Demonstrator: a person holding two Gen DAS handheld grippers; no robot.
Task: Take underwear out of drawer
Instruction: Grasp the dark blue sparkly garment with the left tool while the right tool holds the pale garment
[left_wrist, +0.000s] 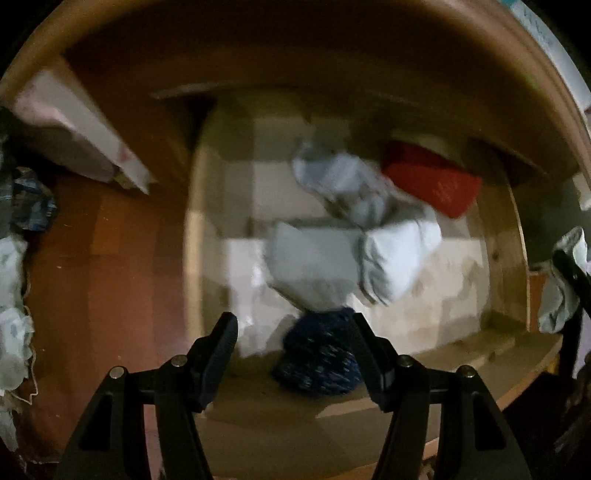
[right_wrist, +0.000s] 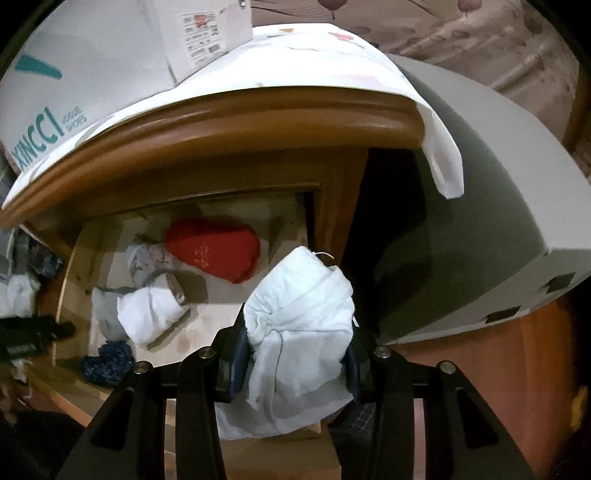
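Inside, the drawer (right_wrist: 110, 236) holds 1 red bundle (right_wrist: 214, 249) at its back edge, white pieces (right_wrist: 151, 314) mid-floor, 1 navy piece (left_wrist: 321, 354) near its front edge. Right gripper (right_wrist: 295, 354) clamps white underwear (right_wrist: 299, 321) above the drawer's right side; left gripper (left_wrist: 295, 350) gapes wide, empty.

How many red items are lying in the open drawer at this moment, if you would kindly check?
1: a red bundle at the drawer's back, beside the pale garments. Others may be hidden under the cabinet top.

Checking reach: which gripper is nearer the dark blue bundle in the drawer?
Left. The left gripper hangs open right over the dark blue bundle; the right gripper holds white underwear aside.
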